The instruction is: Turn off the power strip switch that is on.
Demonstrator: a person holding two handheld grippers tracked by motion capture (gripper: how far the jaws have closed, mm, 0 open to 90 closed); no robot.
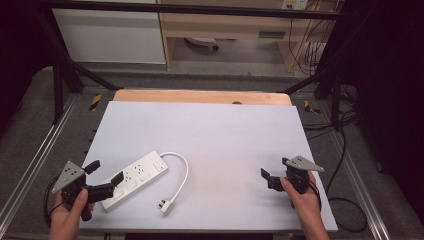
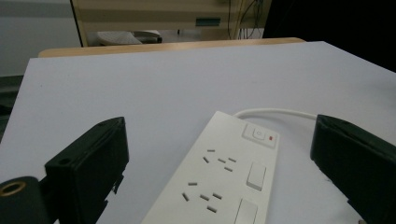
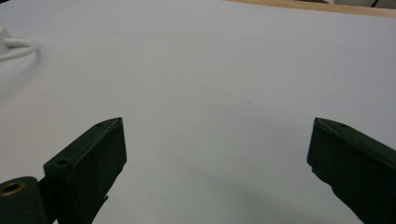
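- Power strip: a white multi-socket block lying flat on the pale grey table, set at a slant in the near-left part of the top.
- Its rocker switch with a small red mark sits at the end of the power strip farthest from the person; socket holes and further white switches run along the strip's upper face.
- White cable leaves that far end of the power strip, loops away from it and curves back toward the near edge of the table.
- White plug ends the cable and lies on the table just beside the power strip's near end, apart from it.
- Left hand-held gripper: held in the person's left hand at the near end of the power strip, jaws spread wide and clasping nothing. In the high view one jaw lies over the strip's near edge and the other stands off beyond it; whether either touches the strip I cannot tell.
- In the left gripper view the power strip runs up between the two black jaws, with clear table showing on either side of it.
- Right hand-held gripper: held in the person's right hand, well apart from the power strip on the table's other side, jaws released and wide, with bare table between them.
- In the right gripper view a bit of the white cable shows far off from those jaws.
- Wooden strip runs along the table edge beyond the power strip.
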